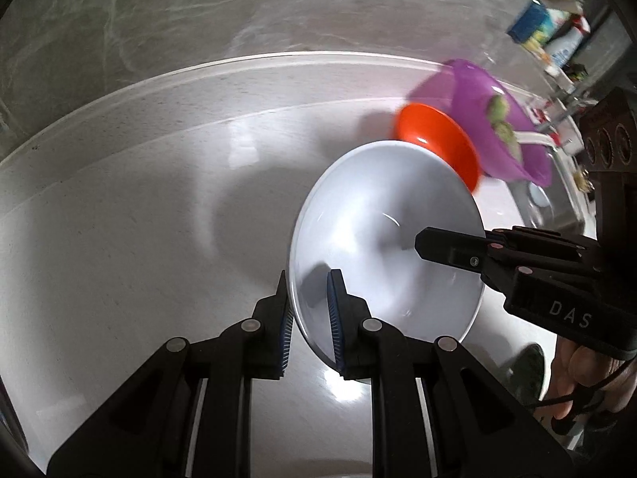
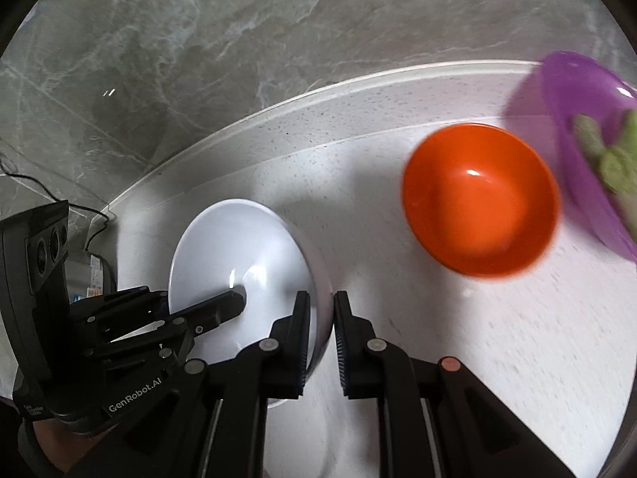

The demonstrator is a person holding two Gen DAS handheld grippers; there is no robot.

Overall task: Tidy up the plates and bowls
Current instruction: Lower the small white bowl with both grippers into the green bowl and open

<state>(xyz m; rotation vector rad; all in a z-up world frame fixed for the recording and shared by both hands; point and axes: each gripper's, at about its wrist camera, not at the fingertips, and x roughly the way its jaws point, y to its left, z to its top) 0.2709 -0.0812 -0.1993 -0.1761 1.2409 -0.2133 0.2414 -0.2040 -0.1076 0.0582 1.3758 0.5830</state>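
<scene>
- Grey veined marble tiles [image 2: 199, 40] form the background behind a pale speckled counter [image 2: 458, 358] with a raised rounded edge.
- On the counter a white bowl [image 1: 382, 239] is held tilted on its side between both claws, its inside turned toward the left wrist camera.
- Left claw [image 1: 308, 318]: closed narrowly on the bowl's near rim, one blue ribbed pad [image 1: 333, 318] inside the bowl and the other finger outside it.
- Right claw [image 2: 320, 342]: likewise pinching the bowl's wall on the opposite side, one finger inside and one against the outer surface; from the left wrist view, one of its fingers reaches into the bowl's hollow.
- An orange bowl [image 2: 479, 199] sits upright on the counter, near the white bowl but apart from it in the right wrist view.
- Just beyond the orange bowl stands a purple bowl [image 2: 573, 119] with green leafy vegetables [image 2: 613, 159] inside; both are motion-blurred.
- Far to the right in the left wrist view, several bottles and packages [image 1: 549, 32] crowd together, too blurred to identify.
- A black cable [image 2: 79, 207] trails across the tiles at the left of the right wrist view.
</scene>
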